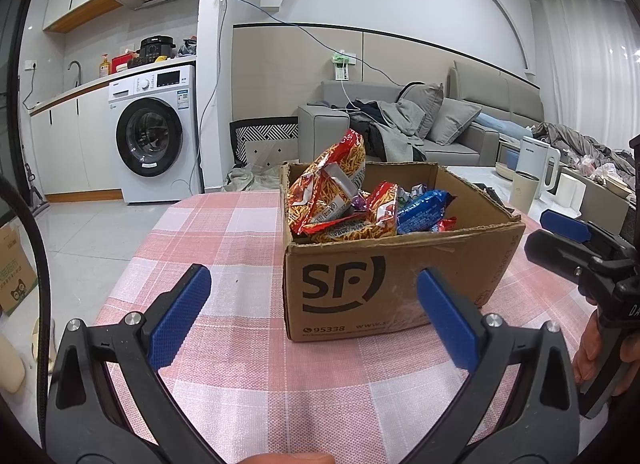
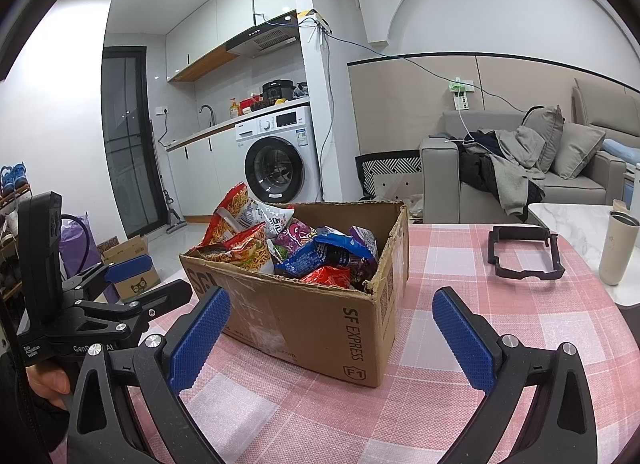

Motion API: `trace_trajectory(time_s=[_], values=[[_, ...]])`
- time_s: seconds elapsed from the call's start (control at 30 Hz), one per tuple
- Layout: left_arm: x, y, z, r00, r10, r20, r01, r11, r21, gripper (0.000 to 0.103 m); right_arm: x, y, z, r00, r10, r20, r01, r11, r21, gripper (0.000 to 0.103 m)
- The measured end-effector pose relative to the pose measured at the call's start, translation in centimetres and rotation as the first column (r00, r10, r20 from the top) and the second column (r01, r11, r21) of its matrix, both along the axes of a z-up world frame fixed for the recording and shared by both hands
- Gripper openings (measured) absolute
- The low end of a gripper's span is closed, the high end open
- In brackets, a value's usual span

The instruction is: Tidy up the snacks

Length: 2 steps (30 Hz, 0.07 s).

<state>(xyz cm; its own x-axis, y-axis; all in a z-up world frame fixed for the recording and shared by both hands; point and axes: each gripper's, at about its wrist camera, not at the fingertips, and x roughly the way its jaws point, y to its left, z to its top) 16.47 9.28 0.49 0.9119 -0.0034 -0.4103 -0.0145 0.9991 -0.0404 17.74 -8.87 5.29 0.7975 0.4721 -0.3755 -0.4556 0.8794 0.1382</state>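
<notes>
Crinkly red, blue and purple snack packets (image 2: pixel 296 252) sit heaped inside the brown cardboard shipping box (image 1: pixel 384 280) on the pink-checked tabletop (image 1: pixel 240 364). Left claw (image 1: pixel 314 316) and right claw (image 2: pixel 332 338) hover before it, both spread wide, empty. Sorted already, or awaiting unpacking? Either fits. Lower packets are buried from sight.

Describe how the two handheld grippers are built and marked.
Both the left gripper and the right gripper have black plastic arms with silver screws and blue, textured fingers. The right wrist view shows white lettering on the left gripper's body. A black cable curves past the left one.
</notes>
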Motion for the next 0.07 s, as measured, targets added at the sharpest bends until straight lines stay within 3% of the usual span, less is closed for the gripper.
trace_trajectory(time_s=[0.07], values=[[-0.01, 0.01, 0.01, 1.000, 0.003, 0.000, -0.003, 1.000, 0.002, 0.103, -0.02, -0.01, 0.02, 1.000, 0.000, 0.000, 0.000, 1.000, 0.000, 0.103]])
